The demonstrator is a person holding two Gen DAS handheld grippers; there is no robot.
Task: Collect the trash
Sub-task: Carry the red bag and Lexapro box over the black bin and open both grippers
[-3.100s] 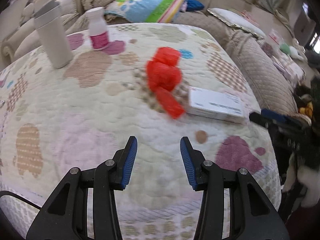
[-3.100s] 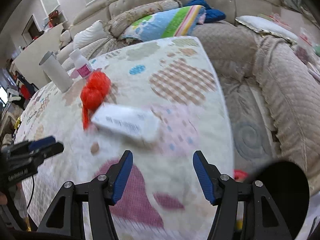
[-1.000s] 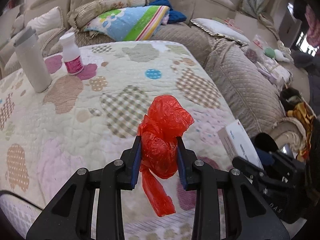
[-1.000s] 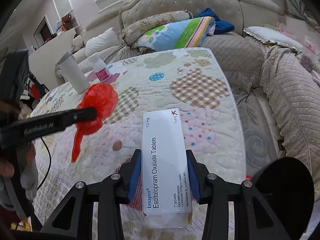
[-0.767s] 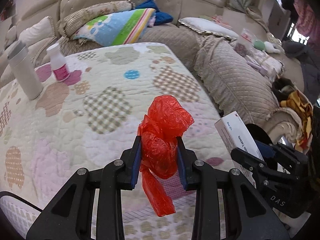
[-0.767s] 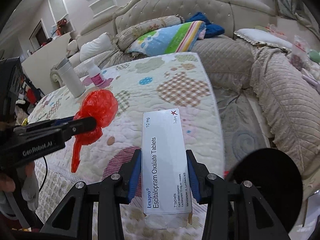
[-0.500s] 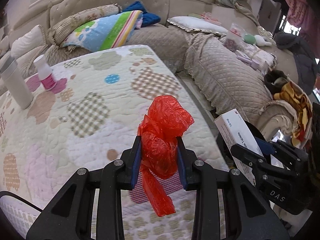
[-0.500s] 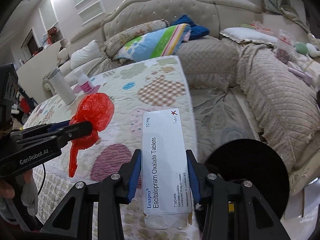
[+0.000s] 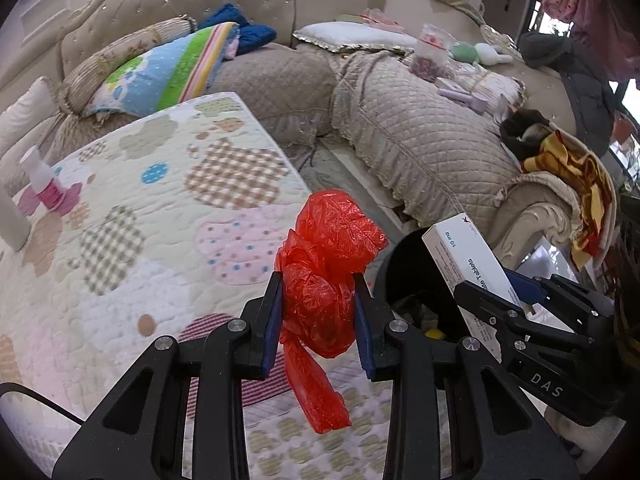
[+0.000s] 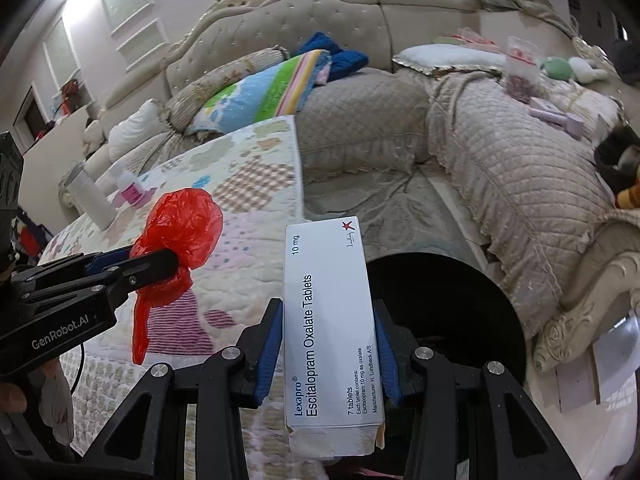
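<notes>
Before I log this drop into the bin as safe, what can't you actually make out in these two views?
- Black bin interior: right wrist view, hidden behind the tablet box; only dark wall shows.
- Bin contents: left wrist view, mostly blocked by the right gripper and left gripper; only scraps show.
- Red plastic bag: whether it holds anything, crumpled shut.
- White tumbler: left wrist view, cut off by the edge.
</notes>
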